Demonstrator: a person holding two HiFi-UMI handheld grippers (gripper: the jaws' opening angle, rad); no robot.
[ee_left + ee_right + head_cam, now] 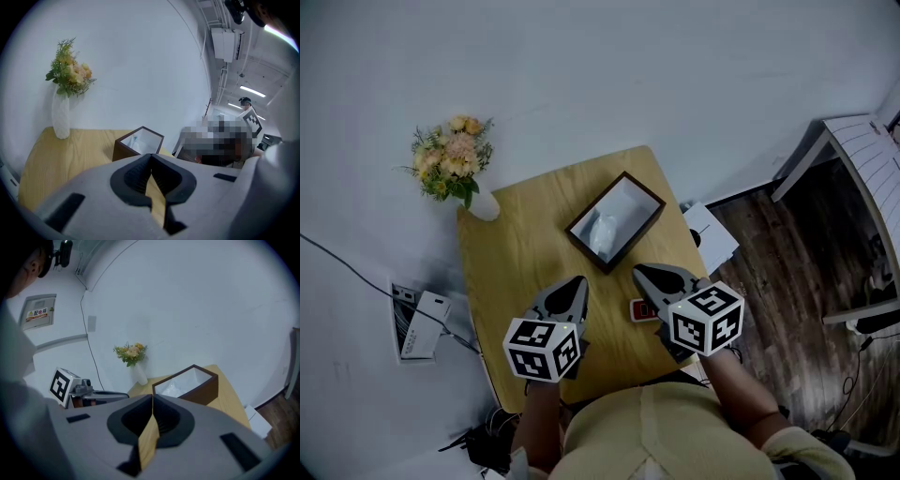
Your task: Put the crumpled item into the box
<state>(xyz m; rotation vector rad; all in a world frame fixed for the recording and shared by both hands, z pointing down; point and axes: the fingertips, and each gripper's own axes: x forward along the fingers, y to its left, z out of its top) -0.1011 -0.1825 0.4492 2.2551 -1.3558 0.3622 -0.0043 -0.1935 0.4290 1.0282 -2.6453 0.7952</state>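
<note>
I see my left gripper and right gripper both fully closed, nothing between the jaws, over the table. The crumpled item lies inside the box, just beyond them.

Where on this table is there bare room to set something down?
Bare: left side of the table, between vase, box and left gripper. Crowded: near edge, right gripper and small red object by the box.

White vase of flowers on wooden table corner, small red object nearby
</note>
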